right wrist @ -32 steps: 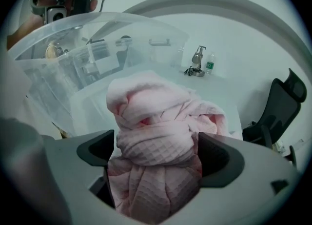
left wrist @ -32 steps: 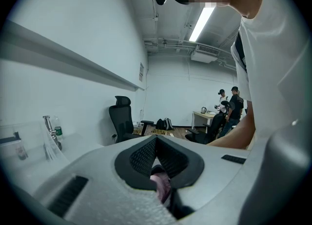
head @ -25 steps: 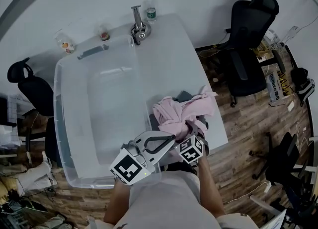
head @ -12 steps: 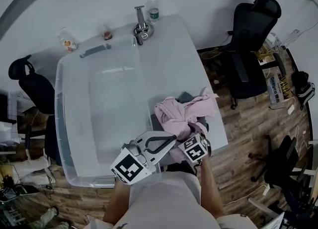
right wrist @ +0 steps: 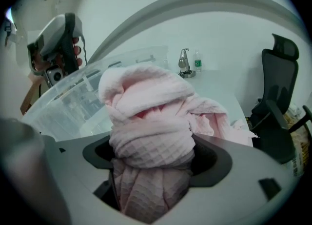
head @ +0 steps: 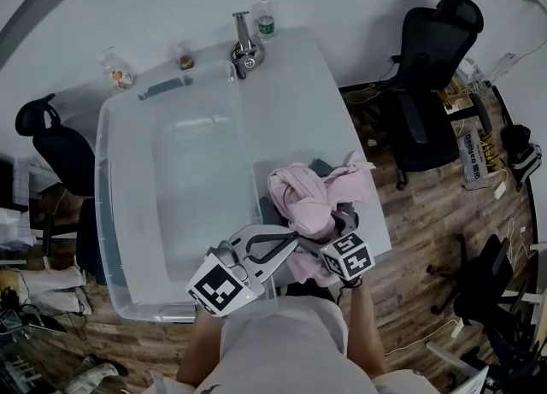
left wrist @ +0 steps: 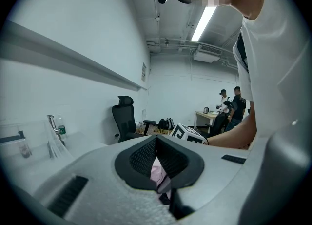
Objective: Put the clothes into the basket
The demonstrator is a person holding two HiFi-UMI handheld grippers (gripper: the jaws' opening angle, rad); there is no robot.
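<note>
On the far edge of the white table (head: 299, 93) stands a bottle (head: 266, 23) with a green label, but its print is too small for us to read; the gripper cubes carry only black square markers. We see the right gripper (right wrist: 152, 156) pointing downward, its jaws just closed a little and clamped wide on the bundled pink cloth (head: 303, 196). That cloth sits above the table's near right corner, beside the clear plastic basket (head: 107, 213), not in it. We see the left gripper (left wrist: 157, 138) held nearly level by the basket's near corner, its tips together. Around the table are wood floor (head: 427, 238) and a black office chair (head: 427, 67).
</note>
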